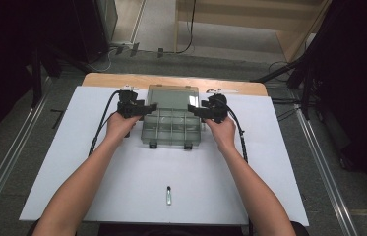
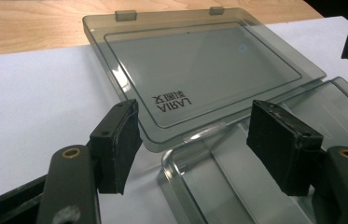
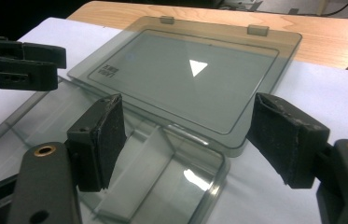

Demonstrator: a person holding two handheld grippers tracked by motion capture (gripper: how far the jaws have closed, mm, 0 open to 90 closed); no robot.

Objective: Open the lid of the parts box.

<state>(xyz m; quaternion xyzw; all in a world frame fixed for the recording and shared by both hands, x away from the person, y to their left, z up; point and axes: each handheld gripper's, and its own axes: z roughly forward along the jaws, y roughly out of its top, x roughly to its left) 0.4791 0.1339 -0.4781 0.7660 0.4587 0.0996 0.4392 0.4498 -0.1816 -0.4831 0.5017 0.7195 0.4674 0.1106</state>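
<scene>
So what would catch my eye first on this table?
A clear plastic compartment box sits mid-table, its smoky lid folded flat behind it. The left gripper and right gripper flank it, jaws open and empty. A small slim object lies alone near the front edge.

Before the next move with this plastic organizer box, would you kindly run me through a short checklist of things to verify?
1. Lid folded fully back, lying flat: ok.
2. Left gripper open, nothing between its jaws: ok.
3. Right gripper open, nothing between its jaws: ok.
4. Box compartments reachable from above: ok.
5. Compartments free of contents: cannot tell for all; those near the jaws look bare.
6. Small item on the white sheet, well apart from the box: ok.
</scene>
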